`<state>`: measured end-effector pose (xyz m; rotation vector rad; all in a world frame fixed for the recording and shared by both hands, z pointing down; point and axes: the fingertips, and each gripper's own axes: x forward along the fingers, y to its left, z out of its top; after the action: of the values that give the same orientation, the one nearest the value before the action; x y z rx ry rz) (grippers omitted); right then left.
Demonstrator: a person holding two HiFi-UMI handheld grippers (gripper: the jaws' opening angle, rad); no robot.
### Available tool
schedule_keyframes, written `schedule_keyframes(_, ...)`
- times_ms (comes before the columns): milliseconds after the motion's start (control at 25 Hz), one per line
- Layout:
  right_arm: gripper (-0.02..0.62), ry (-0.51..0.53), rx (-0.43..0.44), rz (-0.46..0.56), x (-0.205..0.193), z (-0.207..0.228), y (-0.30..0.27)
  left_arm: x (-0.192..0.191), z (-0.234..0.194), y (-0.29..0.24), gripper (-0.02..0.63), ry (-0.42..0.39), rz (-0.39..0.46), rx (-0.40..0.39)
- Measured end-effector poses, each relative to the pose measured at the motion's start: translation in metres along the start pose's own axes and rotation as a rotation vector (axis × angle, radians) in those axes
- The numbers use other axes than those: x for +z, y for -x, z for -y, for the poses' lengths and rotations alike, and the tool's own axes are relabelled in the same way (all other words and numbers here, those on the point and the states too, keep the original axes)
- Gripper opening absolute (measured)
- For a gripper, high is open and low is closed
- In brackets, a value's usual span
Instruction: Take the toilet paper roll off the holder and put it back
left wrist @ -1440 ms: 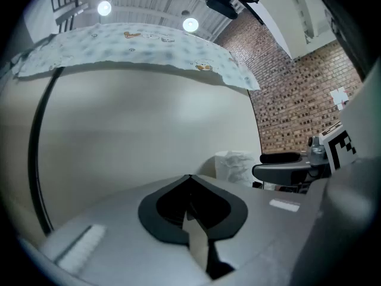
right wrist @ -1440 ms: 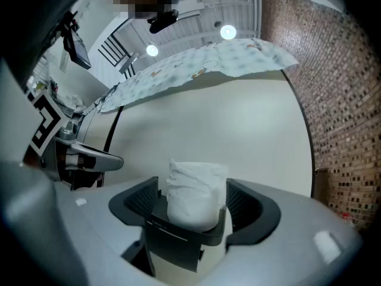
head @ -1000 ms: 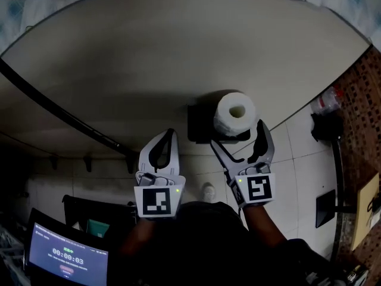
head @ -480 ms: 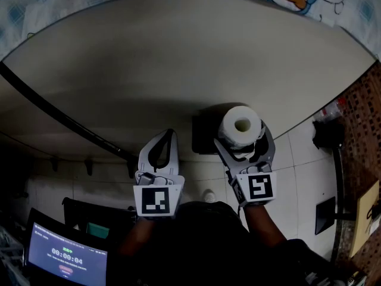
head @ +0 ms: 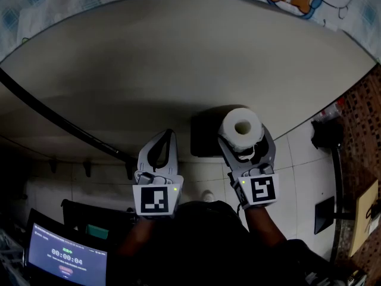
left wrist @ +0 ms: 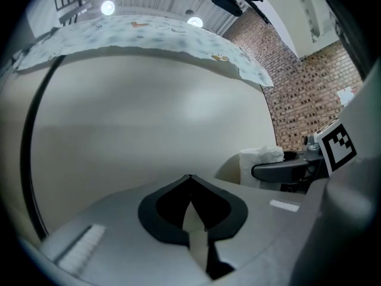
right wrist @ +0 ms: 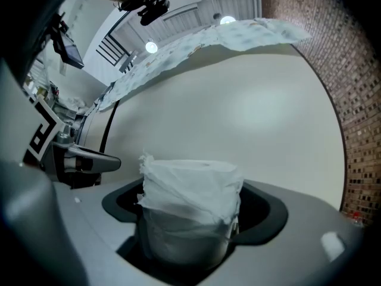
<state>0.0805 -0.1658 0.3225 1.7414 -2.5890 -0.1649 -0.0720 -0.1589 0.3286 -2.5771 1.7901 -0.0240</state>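
Right tool (head: 242, 135) advanced, jaws closing, seemingly gripping roll (head: 240, 124).

Head view: set above and behind both grippers, faced steeply down; took in left gripper (head: 171, 133), right gripper (head: 243, 137) and toilet paper roll (head: 241, 127) at middling range.
Left gripper view: rode on own jaws, faced pale wall (left wrist: 149, 112); caught roll (left wrist: 260, 159) and right gripper (left wrist: 286, 170) at right edge.
Right gripper view: mounted likewise, very near roll (right wrist: 190, 207); caught left gripper (right wrist: 89, 159) at left edge.
Roll and wall shared by all three.
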Motion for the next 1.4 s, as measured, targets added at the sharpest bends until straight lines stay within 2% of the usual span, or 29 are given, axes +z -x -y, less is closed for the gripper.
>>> schedule_keyframes(280, 0.440, -0.009, 0.000, 0.029, 0.014, 0.002, 0.005, -0.011, 0.000, -0.001, 0.018, 0.000, -0.027, -0.007)
schedule_keyframes(520, 0.440, -0.015, -0.011, 0.049, 0.029, 0.003, 0.017, -0.044, 0.003, -0.001, 0.018, -0.015, -0.094, -0.014)
schedule_keyframes(640, 0.440, -0.010, -0.021, 0.052, 0.032, 0.004, 0.023, -0.071, 0.014, 0.001, 0.018, -0.070, -0.144, -0.054)
schedule_keyframes(800, 0.440, 0.004, -0.032, 0.050, 0.031, 0.003, 0.028, -0.104, 0.022, 0.006, 0.018, -0.090, -0.207, -0.091)
schedule_keyframes(960, 0.440, 0.004, -0.036, 0.042, 0.026, 0.002, 0.030, -0.143, 0.038, 0.006, 0.018, -0.116, -0.293, -0.184)
schedule_keyframes(1040, 0.440, 0.007, -0.037, 0.042, 0.027, 0.007, 0.042, -0.158, 0.061, 0.010, 0.036, -0.119, -0.339, -0.237)
schedule_keyframes(1120, 0.440, 0.009, -0.040, 0.047, 0.031, 0.013, 0.059, -0.165, 0.088, 0.017, 0.100, -0.121, -0.368, -0.286)
schedule_keyframes(1160, 0.440, 0.010, -0.040, 0.049, 0.032, 0.015, 0.065, -0.166, 0.096, 0.018, 0.106, -0.125, -0.374, -0.300)
schedule_keyframes(1400, 0.440, 0.009, -0.033, 0.030, 0.027, 0.013, 0.067, -0.165, 0.099, 0.011, 0.149, -0.122, -0.376, -0.296)
